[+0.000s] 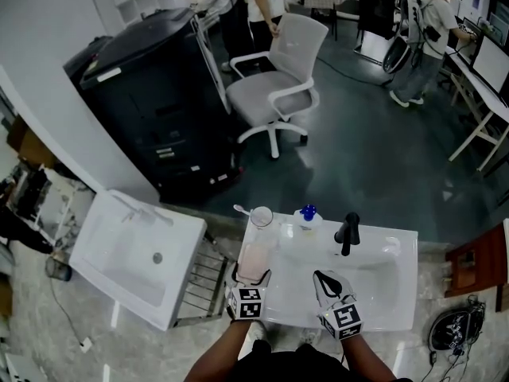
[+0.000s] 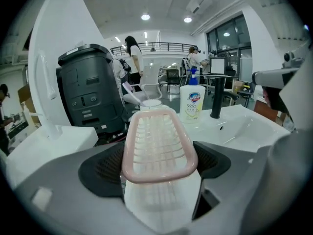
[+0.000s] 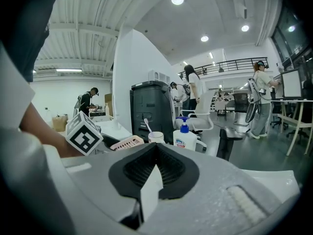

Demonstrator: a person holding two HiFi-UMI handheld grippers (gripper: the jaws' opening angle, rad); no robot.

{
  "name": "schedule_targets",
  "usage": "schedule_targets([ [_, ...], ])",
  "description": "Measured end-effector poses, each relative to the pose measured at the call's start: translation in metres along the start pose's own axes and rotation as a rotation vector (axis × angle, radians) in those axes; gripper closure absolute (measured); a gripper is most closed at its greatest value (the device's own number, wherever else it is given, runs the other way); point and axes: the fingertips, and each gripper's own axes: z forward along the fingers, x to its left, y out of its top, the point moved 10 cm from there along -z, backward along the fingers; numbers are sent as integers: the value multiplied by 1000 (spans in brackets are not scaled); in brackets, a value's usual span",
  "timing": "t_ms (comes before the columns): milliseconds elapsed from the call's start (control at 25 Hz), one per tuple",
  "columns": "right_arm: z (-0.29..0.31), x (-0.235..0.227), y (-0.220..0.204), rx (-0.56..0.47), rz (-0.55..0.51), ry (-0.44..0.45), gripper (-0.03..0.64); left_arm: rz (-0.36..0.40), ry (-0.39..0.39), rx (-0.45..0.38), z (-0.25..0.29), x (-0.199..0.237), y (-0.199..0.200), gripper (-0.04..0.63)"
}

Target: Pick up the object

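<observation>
Holding the pink tray (image 2: 156, 131) between the pads of my left gripper (image 2: 157, 166), I judge the grasp made and the lift the step in hand. The jaws stand narrow on its near end, one dark pad against each long side, and the rest of the tray runs straight out ahead of the gripper along the left edge of the sink (image 1: 382, 293). Whether its far end rests on the rim or hangs free I cannot tell.

My right gripper (image 3: 155, 168) has its jaws together with nothing between them, and it hovers over the basin just to the right of the left one.

The next move, as I see it, calls for a straight rise with the wrist level. The grip takes only the near end, so the long free part may droop or twist if I tilt.

Just beyond the tray's far end stands a cup (image 1: 261, 216) with a toothbrush in it, close enough to knock if I push forward rather than up. Further right of that is a soap bottle (image 2: 192, 102) with a blue pump, then the black tap (image 2: 216, 98), both clear of a vertical lift.

Well beyond the sink are a dark cabinet (image 1: 151, 102) and a white office chair (image 1: 278, 86) — neither is in the way.
</observation>
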Motion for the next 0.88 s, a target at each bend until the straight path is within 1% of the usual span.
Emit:
schedule_targets([
  [240,-4,-3,8,-38,17,-12,614,-7,-2,-110,-26,-3,32,132],
  [400,-5,-6,15,-63,21,-17,614,0,28,-183,-44,0,52,132],
  [480,-7,-8,19,-79,44,-17,614,-8,36,-220,-54,1,63,132],
  [640,-11,-11,33,-128,89,-13,614,-21,43,-284,-72,4,81,132],
  [880,-15,-12,53,-199,86,-16,614,-22,56,-369,-99,7,102,132],
])
